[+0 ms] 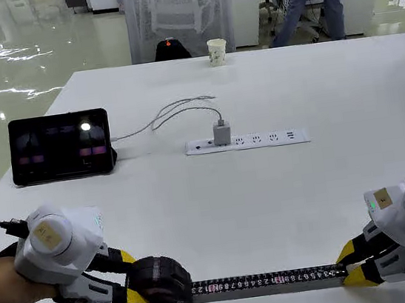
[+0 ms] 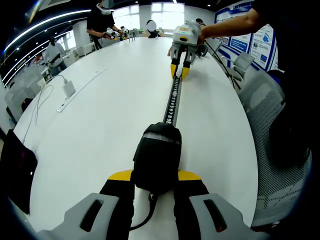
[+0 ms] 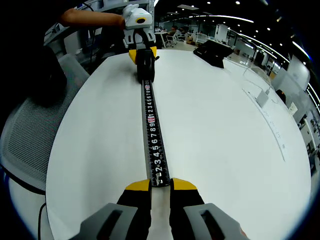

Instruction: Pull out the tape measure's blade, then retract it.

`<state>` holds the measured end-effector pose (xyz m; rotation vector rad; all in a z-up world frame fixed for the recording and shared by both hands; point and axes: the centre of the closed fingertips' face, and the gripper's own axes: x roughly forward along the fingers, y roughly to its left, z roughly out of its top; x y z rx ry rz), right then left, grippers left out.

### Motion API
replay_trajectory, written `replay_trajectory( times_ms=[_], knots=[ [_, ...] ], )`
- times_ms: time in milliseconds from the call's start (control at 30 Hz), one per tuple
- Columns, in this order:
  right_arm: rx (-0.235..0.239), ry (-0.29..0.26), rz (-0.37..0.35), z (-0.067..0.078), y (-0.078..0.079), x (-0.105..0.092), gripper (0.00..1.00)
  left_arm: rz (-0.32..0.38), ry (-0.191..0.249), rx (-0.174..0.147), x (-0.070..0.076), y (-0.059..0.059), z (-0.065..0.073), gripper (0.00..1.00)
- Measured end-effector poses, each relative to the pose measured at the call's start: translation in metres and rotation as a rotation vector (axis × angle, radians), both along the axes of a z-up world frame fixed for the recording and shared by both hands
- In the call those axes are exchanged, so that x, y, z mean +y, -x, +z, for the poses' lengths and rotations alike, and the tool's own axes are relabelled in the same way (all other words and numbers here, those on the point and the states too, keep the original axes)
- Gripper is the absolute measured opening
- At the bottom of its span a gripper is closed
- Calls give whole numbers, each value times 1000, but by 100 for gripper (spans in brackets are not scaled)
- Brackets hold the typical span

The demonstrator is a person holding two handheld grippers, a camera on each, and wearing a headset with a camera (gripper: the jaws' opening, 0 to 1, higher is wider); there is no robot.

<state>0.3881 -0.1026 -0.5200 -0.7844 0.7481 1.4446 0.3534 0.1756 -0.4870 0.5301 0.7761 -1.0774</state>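
The left hand-held gripper [image 1: 132, 279] clamps the tape measure case [image 1: 160, 282] near-left on the bench [image 1: 267, 188]. The right hand-held gripper [image 1: 350, 265] pinches the blade [image 1: 268, 280] tip near-right. Best bet: ease it back slowly, no snap.

Matt black case [image 1: 158, 282] and blade [image 1: 268, 280], smooth table [image 1: 267, 188]

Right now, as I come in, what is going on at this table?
A person holds a gripper in each hand at a white table. The left gripper is closed on the black tape measure case, and the right gripper pinches the end of the blade. The blade is pulled out and lies flat between them. Farther back sit a tablet, a power strip and a paper cup.
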Motion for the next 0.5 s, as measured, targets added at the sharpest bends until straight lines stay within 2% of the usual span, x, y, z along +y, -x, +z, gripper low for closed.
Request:
replay_trajectory(
  times_ms=[500],
  knots=[
    [-5, 25, 10, 0, 1, 1, 11, 3, -26, -13, -1, 0, 0, 25]
  ],
)
